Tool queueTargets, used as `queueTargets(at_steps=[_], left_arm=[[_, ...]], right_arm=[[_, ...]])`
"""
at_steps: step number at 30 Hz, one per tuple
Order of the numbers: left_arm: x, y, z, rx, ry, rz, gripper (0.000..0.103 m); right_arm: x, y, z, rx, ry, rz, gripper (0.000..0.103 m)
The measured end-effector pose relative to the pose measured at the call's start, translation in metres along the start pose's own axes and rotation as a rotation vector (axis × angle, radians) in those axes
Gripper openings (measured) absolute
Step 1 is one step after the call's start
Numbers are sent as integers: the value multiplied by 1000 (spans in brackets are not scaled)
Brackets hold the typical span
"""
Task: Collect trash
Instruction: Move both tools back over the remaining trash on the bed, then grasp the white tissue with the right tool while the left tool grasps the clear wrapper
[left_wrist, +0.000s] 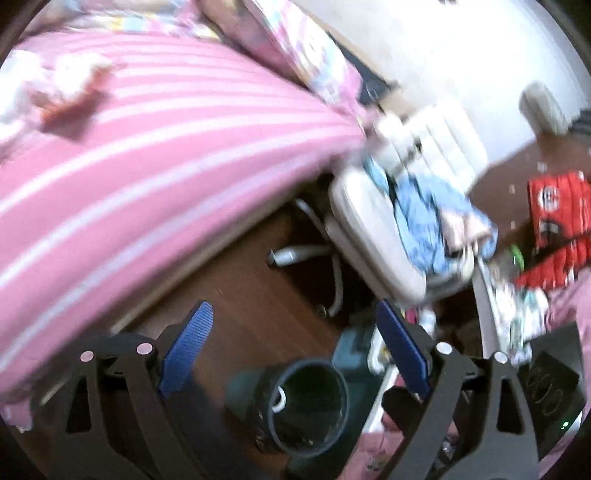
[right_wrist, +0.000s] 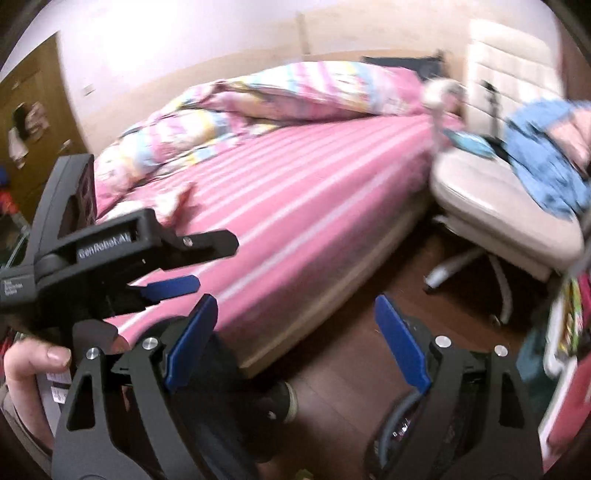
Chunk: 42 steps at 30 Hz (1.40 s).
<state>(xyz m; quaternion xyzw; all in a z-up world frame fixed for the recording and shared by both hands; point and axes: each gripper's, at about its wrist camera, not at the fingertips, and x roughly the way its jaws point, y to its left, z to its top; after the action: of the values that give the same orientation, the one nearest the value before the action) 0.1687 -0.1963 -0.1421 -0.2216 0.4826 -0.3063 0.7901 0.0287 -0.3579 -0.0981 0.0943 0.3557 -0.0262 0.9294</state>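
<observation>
Crumpled white tissue with a red-brown wrapper (left_wrist: 70, 96) lies on the pink striped bed (left_wrist: 177, 147), far above my left gripper (left_wrist: 293, 310). That gripper stands open over the dark floor with nothing between its blue pads. A round dark bin (left_wrist: 310, 402) sits just below it. In the right wrist view the same scraps (right_wrist: 173, 206) lie on the bed (right_wrist: 314, 206) beyond my right gripper (right_wrist: 295, 301), which is open and holds nothing. My left gripper (right_wrist: 216, 262) shows at the left, held by a hand (right_wrist: 33, 362). Both views are blurred.
A cream office chair (left_wrist: 369, 229) piled with blue clothes (left_wrist: 428, 218) stands beside the bed, its legs on the brown floor (right_wrist: 362, 347). A red package (left_wrist: 557, 214) lies at the right. A rumpled pink quilt (right_wrist: 288, 92) covers the bed's far side.
</observation>
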Motion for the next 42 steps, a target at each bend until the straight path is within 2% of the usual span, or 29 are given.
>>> queueTargets(at_steps=[7, 12, 19, 22, 29, 33, 36, 39, 42], left_arm=[[-76, 59, 28, -80, -139, 76, 88], [-124, 117, 41, -151, -221, 182, 88], [-166, 206, 41, -274, -269, 302, 88], [-180, 241, 44, -317, -287, 345, 88], [-183, 311, 53, -395, -257, 382, 88], [-169, 337, 68, -390, -217, 383, 88], [-159, 346, 77, -380, -196, 396, 88], [-152, 350, 92, -336, -201, 439, 88], [-146, 354, 98, -335, -205, 463, 88]], right_arm=[[31, 89, 31, -132, 3, 112, 86], [59, 153, 47, -224, 11, 191, 86], [111, 238, 63, -338, 43, 283, 86], [131, 260, 67, -366, 58, 310, 86], [175, 300, 80, -406, 74, 344, 86], [201, 318, 86, -414, 88, 358, 86], [222, 333, 90, -421, 104, 364, 86], [239, 343, 94, -428, 111, 365, 86], [256, 351, 98, -420, 119, 368, 86]])
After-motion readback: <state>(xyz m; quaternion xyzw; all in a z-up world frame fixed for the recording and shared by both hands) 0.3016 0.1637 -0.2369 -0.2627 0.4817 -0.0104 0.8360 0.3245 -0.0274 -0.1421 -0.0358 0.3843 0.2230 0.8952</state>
